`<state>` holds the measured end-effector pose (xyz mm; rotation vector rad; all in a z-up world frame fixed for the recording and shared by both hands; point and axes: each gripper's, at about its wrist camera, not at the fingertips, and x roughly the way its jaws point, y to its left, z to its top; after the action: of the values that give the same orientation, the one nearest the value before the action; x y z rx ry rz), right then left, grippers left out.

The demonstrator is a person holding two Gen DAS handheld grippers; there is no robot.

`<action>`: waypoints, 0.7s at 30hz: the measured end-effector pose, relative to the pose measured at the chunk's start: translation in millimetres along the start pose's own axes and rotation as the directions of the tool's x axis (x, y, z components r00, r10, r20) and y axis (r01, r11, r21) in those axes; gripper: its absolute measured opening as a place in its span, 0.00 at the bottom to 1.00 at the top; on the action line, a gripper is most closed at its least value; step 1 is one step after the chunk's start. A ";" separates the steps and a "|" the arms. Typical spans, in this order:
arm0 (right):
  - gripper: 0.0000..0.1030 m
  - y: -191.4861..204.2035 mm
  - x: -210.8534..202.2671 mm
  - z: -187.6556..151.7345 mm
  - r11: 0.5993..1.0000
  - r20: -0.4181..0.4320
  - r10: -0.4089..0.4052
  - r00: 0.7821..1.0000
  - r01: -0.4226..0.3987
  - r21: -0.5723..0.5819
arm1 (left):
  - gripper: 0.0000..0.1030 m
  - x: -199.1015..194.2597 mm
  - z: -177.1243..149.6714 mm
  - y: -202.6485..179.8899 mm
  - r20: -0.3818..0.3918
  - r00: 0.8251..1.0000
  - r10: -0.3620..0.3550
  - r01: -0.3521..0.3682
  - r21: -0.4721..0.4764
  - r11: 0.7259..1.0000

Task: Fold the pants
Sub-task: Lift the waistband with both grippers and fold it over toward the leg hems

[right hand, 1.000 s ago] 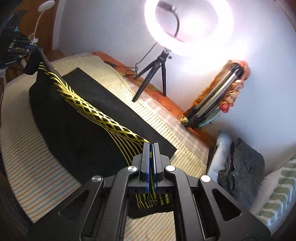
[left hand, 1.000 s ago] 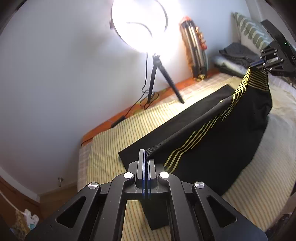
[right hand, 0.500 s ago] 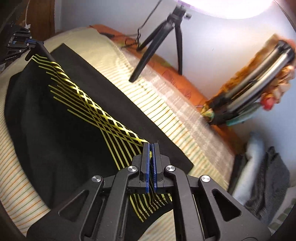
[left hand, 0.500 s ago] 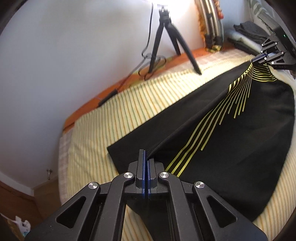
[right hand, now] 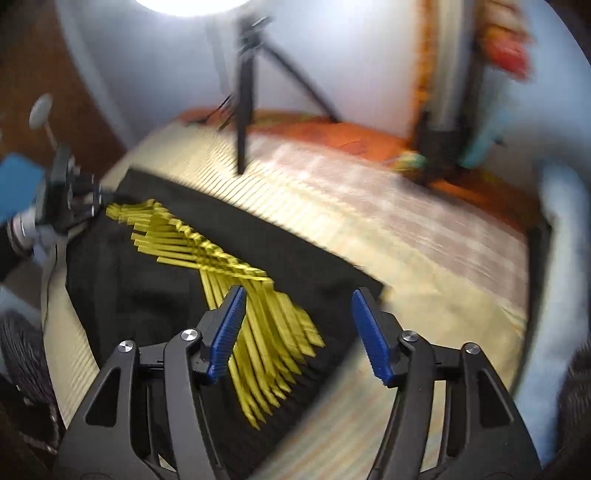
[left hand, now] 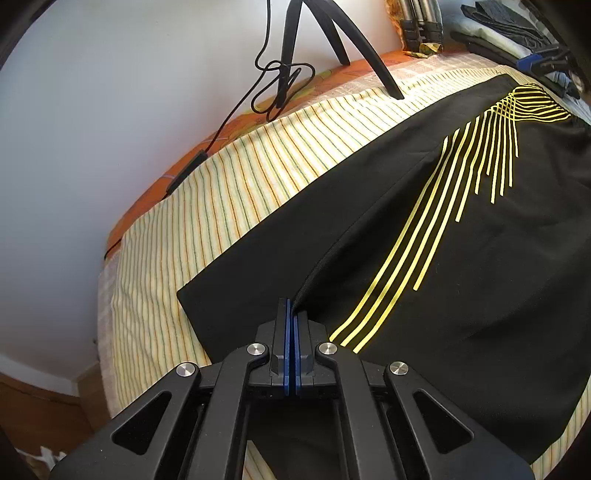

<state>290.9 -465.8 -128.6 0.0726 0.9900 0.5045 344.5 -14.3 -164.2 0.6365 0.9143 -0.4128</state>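
Observation:
Black pants with yellow stripes lie on a striped bed sheet, one half laid over the other. My left gripper is shut on the edge of the pants at the near end. The right wrist view is blurred by motion. There my right gripper is open and empty just above the pants at their other end. The left gripper shows at the far left, still on the cloth. The right gripper shows at the top right of the left wrist view.
A black tripod with a coiled cable stands against the white wall behind the bed. Folded dark clothes lie at the head of the bed. An orange mattress edge runs along the wall.
Both grippers lowered the lifted half of the pants onto the bed. My right gripper let go of the pants and opened. My left gripper stays shut on the cloth.

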 end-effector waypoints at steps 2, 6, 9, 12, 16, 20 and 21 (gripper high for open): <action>0.61 -16.7 -5.1 -3.6 0.996 0.025 0.042 0.999 -0.044 0.074 | 0.00 0.3 0.0 0.9 0.000 1.000 -0.002 0.002 -0.008 1.000; 0.61 -5.6 -5.3 -8.2 0.998 0.033 0.064 0.997 -0.064 0.002 | 0.00 0.5 -1.1 -0.7 -0.002 1.000 0.003 -0.003 -0.007 1.000; 0.59 10.8 5.5 -5.4 0.995 -0.007 0.056 0.998 -0.056 -0.078 | 0.00 0.7 -1.2 -0.5 -0.004 1.000 0.003 -0.003 -0.009 1.000; 0.58 10.2 22.8 -5.2 0.995 -0.076 0.000 0.997 -0.008 -0.098 | 0.00 0.3 -1.6 -0.3 -0.002 1.000 0.003 -0.003 -0.011 1.000; 0.36 10.9 21.3 -12.0 0.995 -0.088 0.007 0.996 -0.015 -0.097 | 0.00 -0.3 -2.3 0.1 0.002 1.000 0.000 0.000 -0.013 1.000; 0.24 27.7 13.7 -13.7 0.985 -0.079 -0.058 0.995 0.044 -0.167 | 0.00 -2.8 -2.0 0.4 0.011 1.000 -0.001 0.001 -0.014 1.000; 0.21 32.0 12.2 -14.0 0.981 -0.073 -0.087 0.993 0.072 -0.182 | 0.00 -5.4 -2.0 0.7 0.017 1.000 0.002 -0.002 -0.014 1.000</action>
<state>273.0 -434.5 -136.8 -0.1496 1.0186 0.5241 340.7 -12.1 -160.4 0.6202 0.8997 -0.4093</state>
